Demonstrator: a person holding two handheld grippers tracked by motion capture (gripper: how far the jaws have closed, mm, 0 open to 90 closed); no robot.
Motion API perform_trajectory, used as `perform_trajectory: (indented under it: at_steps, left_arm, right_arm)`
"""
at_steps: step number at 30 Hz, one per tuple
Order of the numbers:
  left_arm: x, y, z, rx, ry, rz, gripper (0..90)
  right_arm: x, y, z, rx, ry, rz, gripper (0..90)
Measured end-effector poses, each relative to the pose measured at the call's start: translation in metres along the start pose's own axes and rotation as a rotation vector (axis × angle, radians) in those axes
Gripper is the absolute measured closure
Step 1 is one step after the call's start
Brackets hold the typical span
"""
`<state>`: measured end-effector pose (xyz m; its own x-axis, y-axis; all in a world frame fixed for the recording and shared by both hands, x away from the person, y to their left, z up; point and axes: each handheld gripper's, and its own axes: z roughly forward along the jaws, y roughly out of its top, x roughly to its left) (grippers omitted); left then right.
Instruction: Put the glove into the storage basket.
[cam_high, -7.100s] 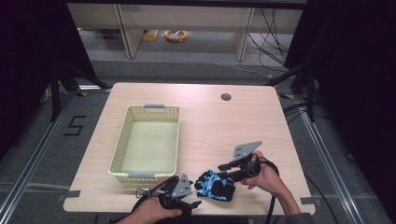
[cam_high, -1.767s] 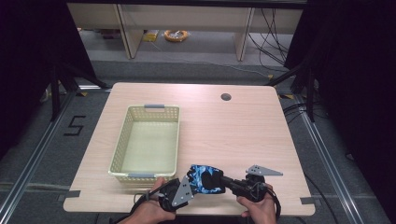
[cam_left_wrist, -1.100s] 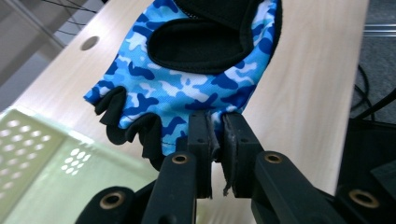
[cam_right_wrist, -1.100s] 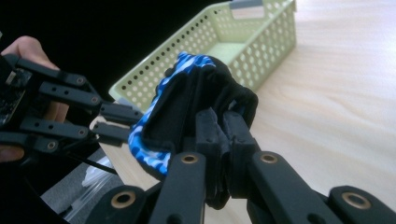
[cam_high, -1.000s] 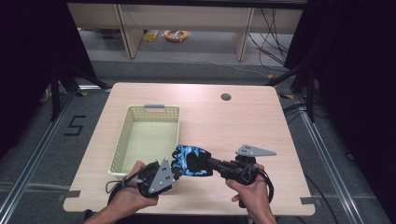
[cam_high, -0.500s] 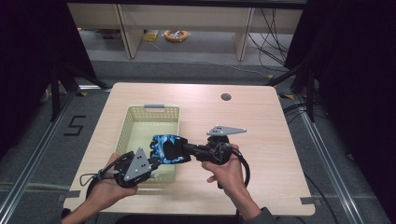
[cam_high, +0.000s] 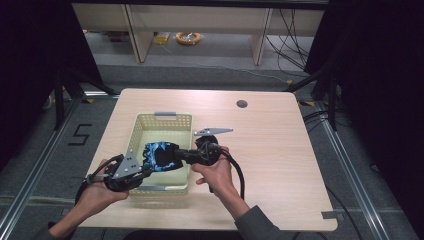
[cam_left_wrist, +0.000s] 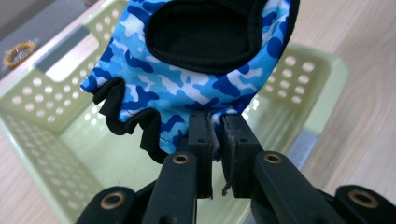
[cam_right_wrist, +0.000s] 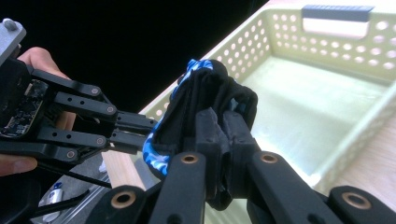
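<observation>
right now i hold a blue camouflage glove (cam_high: 161, 155) between my two grippers, up over the near half of the pale green basket (cam_high: 161, 121) and clear of its floor. my left gripper (cam_high: 145, 170) comes in from the near left corner of the basket, its jaws pinched tight on the glove's lower hem; in the left gripper view the jaws (cam_left_wrist: 215, 154) are closed with a thin fold of fabric squeezed between them, and the glove (cam_left_wrist: 196, 79) stands up from them, its black lining showing through the opening and the black-edged finger stubs hanging to one side. my right gripper (cam_high: 176, 154) reaches in from the basket's right side, and its jaws are also clamped shut, on a bunched black part of the glove (cam_right_wrist: 212, 102); in the right gripper view (cam_right_wrist: 220, 140) a strip of the blue pattern curls along the edge of that bunch. my left gripper (cam_right_wrist: 135, 130) shows there too, gripping the glove from the other side. the basket (cam_right_wrist: 327, 51) is perforated, with a grey handle on its far wall, and sits on the left part of the wooden table (cam_high: 270, 145).
</observation>
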<state>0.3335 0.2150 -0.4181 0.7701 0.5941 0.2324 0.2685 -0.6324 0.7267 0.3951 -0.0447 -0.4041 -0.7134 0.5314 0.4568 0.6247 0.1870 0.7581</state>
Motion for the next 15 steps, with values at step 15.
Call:
perform_trajectory:
  at_steps: [15]
  left_arm:
    - [0.008,-0.023,0.006,0.082,-0.057,-0.034,81.9]
  right_arm:
    - [-0.005,-0.010,0.039,0.123,-0.055,0.013,86.8]
